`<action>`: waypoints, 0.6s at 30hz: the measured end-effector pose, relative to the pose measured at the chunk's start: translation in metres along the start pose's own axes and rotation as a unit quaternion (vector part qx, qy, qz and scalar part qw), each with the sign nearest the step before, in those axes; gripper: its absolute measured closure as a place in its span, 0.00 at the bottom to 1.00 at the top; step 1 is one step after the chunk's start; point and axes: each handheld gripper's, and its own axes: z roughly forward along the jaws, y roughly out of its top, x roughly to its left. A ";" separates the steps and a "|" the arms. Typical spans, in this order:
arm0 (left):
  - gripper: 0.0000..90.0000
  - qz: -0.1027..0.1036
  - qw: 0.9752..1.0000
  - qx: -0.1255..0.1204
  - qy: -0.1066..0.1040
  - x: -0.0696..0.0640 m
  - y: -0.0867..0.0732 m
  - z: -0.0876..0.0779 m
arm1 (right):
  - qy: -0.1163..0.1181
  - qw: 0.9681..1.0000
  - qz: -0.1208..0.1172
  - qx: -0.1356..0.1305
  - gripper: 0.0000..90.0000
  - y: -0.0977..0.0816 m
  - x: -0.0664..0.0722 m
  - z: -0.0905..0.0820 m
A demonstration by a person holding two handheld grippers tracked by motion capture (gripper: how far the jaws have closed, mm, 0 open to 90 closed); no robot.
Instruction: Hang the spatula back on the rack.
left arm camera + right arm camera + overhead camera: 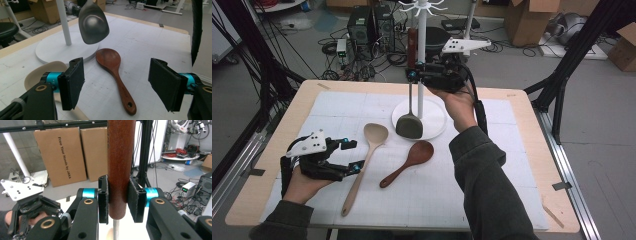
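My right gripper (413, 70) (121, 200) is shut on the dark wooden handle (412, 42) (121, 157) of a metal spatula. It holds the spatula upright beside the white stand's pole (421, 50). The spatula's grey head (409, 126) (93, 22) hangs just over the stand's round base (434, 122) (50, 51). My left gripper (355, 154) (118, 83) stands open at the table's left, nothing between its pads. A pale wooden spoon (367, 155) (47, 68) lies just past its tips. A dark brown spoon (409, 161) (110, 58) lies to the right of the pale one.
A white gridded mat (492, 165) covers most of the wooden table (532, 125). The stand carries white hooks (422, 6) at its top. Cardboard boxes (532, 17), computer cases (369, 25) and cables sit on the floor behind the table.
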 end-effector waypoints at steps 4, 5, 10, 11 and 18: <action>0.32 -0.001 1.000 -0.001 0.000 0.000 0.000 0.000 | -0.004 1.000 0.003 -0.001 0.82 0.005 -0.005 0.002; 0.32 -0.001 1.000 -0.001 -0.001 0.001 0.000 0.000 | -0.006 1.000 0.003 -0.001 0.82 0.005 -0.006 0.003; 0.32 -0.002 1.000 -0.002 0.001 0.001 0.000 -0.001 | -0.012 1.000 0.000 0.001 0.82 0.010 -0.012 0.007; 0.32 -0.002 1.000 -0.004 0.001 0.001 0.000 -0.001 | -0.013 1.000 0.001 0.004 0.82 0.011 -0.013 0.007; 0.32 -0.002 1.000 -0.003 0.000 0.000 0.001 -0.001 | -0.025 1.000 0.006 0.003 0.82 0.020 -0.022 0.008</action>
